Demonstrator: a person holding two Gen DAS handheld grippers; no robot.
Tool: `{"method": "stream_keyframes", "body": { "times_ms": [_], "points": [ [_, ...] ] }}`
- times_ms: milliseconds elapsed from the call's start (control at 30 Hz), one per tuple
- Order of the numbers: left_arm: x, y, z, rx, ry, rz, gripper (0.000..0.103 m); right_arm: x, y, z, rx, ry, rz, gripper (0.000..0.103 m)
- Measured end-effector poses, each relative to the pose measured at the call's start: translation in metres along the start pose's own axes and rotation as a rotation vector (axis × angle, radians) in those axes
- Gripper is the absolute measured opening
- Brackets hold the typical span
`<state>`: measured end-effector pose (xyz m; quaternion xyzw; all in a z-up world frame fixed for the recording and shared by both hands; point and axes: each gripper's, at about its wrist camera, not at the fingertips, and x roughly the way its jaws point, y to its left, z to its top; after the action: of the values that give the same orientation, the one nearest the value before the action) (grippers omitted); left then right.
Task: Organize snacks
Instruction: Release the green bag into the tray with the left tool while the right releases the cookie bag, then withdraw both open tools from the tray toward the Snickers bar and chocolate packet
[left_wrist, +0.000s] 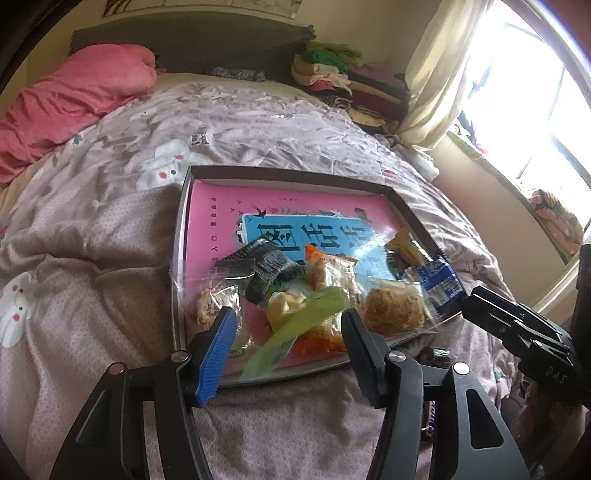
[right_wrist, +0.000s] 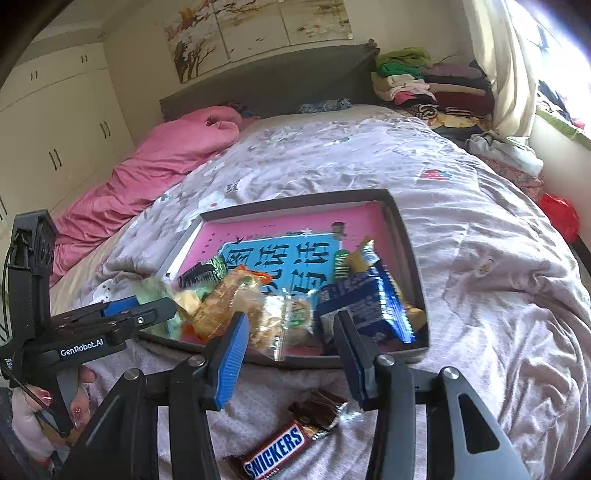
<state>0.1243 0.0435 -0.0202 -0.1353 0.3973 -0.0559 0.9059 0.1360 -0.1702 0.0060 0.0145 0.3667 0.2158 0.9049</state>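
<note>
A shallow dark tray (left_wrist: 288, 173) (right_wrist: 295, 201) with a pink and blue bottom lies on the bed and holds several snacks: a blue packet (left_wrist: 439, 280) (right_wrist: 369, 306), an orange packet (left_wrist: 325, 273) (right_wrist: 229, 295), a black patterned packet (left_wrist: 266, 269) and a clear-wrapped cookie (left_wrist: 395, 310) (right_wrist: 284, 317). My left gripper (left_wrist: 290, 328) (right_wrist: 155, 304) hovers over the tray's near left part, open. A blurred green packet (left_wrist: 306, 317) sits loose between its fingers, not pressed by either pad. My right gripper (right_wrist: 291, 332) (left_wrist: 471, 302) stands open and empty over the tray's near edge.
A Snickers bar (right_wrist: 277, 452) and a brown wrapped candy (right_wrist: 321, 406) lie on the quilt in front of the tray. A pink blanket (left_wrist: 74, 96) is at the far left and folded clothes (right_wrist: 424, 85) at the headboard. A hand (right_wrist: 37, 406) holds the left gripper.
</note>
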Motion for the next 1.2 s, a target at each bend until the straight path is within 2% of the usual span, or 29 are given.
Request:
{"method": "stream_keyframes", "body": {
  "times_ms": [233,367,633,833,1200],
  "points": [
    [-0.015,-0.006,0.001,0.009,-0.024,-0.019,0.064,-0.013,-0.013,-0.002,0.023,-0.014,-0.011,0.048],
    [-0.022,-0.011,0.0,0.02,-0.033,-0.019,0.07,-0.019,-0.017,-0.005,0.038,-0.014,-0.008,0.048],
    [-0.034,-0.027,-0.005,0.067,-0.036,-0.03,0.07,-0.023,-0.015,-0.014,0.023,0.003,-0.007,0.049],
    [-0.033,-0.045,-0.018,0.113,0.005,-0.071,0.07,-0.024,-0.015,-0.021,0.032,0.02,-0.002,0.049],
    [-0.013,-0.078,-0.048,0.201,0.127,-0.139,0.07,-0.025,-0.014,-0.034,0.038,0.055,0.001,0.049]
  ]
}}
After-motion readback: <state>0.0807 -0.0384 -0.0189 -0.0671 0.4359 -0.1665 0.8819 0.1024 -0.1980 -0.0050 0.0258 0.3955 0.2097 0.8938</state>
